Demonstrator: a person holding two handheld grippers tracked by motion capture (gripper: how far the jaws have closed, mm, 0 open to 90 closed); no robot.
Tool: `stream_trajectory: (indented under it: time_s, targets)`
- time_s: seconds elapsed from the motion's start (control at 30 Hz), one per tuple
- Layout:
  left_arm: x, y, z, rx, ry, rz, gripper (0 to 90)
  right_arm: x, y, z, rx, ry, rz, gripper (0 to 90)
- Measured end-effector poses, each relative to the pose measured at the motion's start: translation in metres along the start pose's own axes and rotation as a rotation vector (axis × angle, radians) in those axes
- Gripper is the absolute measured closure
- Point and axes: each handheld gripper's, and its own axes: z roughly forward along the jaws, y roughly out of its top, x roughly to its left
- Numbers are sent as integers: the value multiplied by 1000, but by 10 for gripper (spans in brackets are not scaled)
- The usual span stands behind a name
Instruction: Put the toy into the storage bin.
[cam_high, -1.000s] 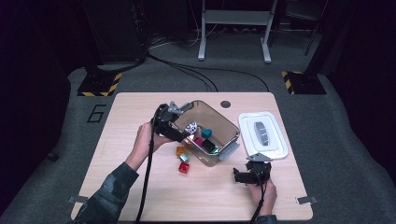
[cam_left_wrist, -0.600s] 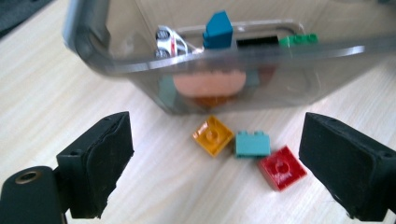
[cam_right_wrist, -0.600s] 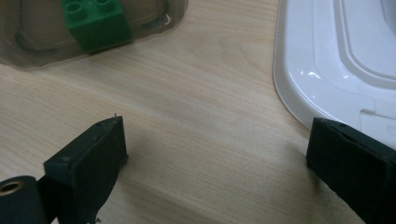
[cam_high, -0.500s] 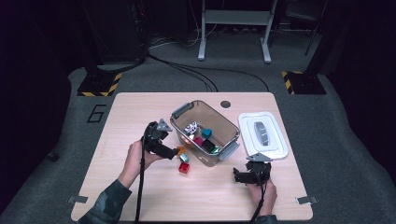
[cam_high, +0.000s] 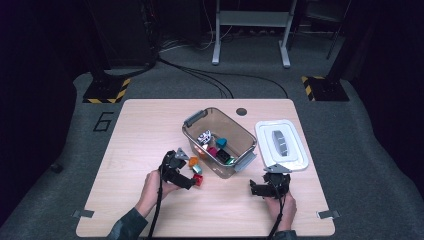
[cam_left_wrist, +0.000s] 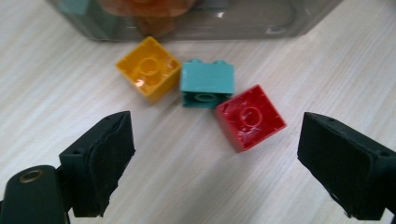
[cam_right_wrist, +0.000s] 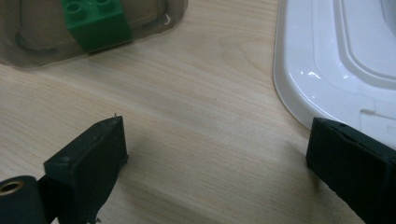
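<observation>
Three loose bricks lie on the table just left of the clear plastic bin: a yellow-orange one, a teal one and a red one. My left gripper is low over the table with its jaws open and pointed at them. The red brick lies nearest, just ahead of the gap and touching neither pad. In the high view the left gripper sits beside the bin's near left corner. My right gripper rests open and holds nothing, between the bin and the white lid.
The bin holds several coloured bricks, among them a green one against its near wall. The white lid lies flat to the right of the bin. A round grommet hole is at the table's far edge.
My left gripper has come down from over the bin's left end to the table, toward the person, and now faces the three loose bricks. The right gripper has not moved.
</observation>
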Motion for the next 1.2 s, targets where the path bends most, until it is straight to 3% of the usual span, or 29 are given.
stream_trajectory:
  time_s: [0.17, 0.4, 0.97, 1.03, 1.2]
  targets:
    - [-11, 0, 8, -3, 9, 2, 128, 0, 0, 0, 0, 0, 0, 42]
    - [-22, 2, 18, 11, 25, 46, 195, 0, 0, 0, 0, -1, 0, 43]
    - [-24, -2, 24, 42, 30, 71, 482, 0, 0, 0, 0, 0, -1, 42]
    - [-24, -3, 24, 43, 28, 71, 576, 0, 0, 0, -1, 0, -1, 43]
    - [-21, -7, 21, 42, 21, 74, 587, 0, 0, 0, 1, 0, 1, 42]
